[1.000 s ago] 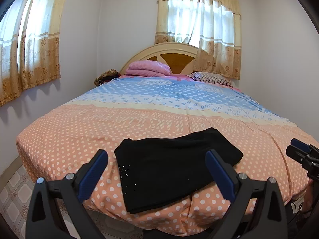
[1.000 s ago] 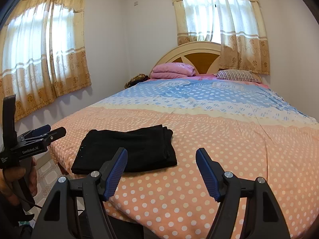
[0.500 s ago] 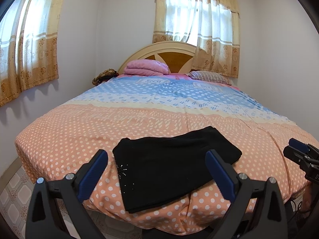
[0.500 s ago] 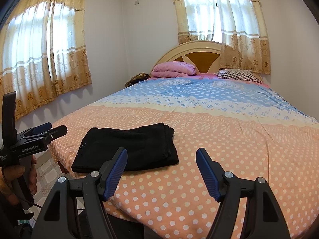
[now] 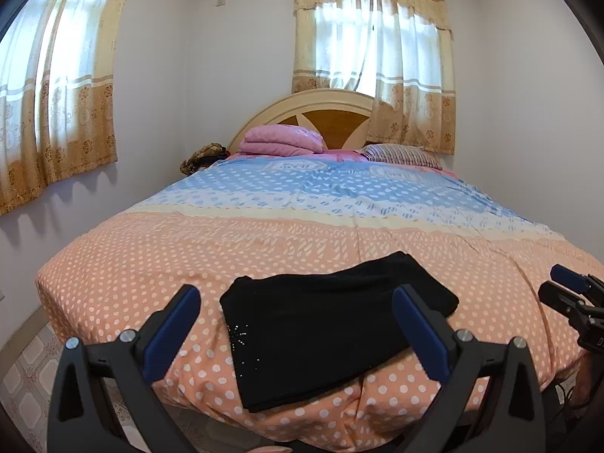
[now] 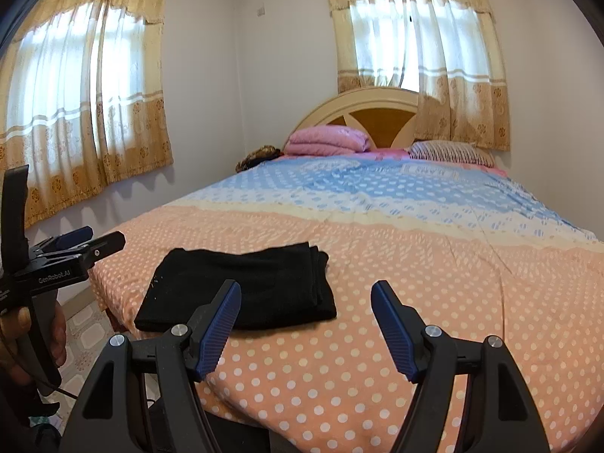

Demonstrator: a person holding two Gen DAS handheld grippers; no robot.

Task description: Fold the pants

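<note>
Black pants [image 5: 324,324] lie folded into a flat rectangle near the foot edge of the bed [image 5: 302,226]; they also show in the right wrist view [image 6: 241,287], with layered edges at their right side. My left gripper [image 5: 298,324] is open and empty, held back from the bed edge in front of the pants. My right gripper [image 6: 305,324] is open and empty, held above the bed edge, to the right of the pants. Each gripper shows at the edge of the other's view, the right one [image 5: 570,294] and the left one [image 6: 75,245].
The bed has an orange and blue dotted cover. A folded pink blanket [image 5: 281,139] and a striped pillow [image 5: 400,153] lie by the wooden headboard [image 5: 324,109]. Curtained windows are on the left and back walls. Tiled floor [image 5: 26,358] shows at the left.
Both grippers have tilted upward slightly, so the bed and pants sit lower in the views. The pants lie as before. Both stay open.
</note>
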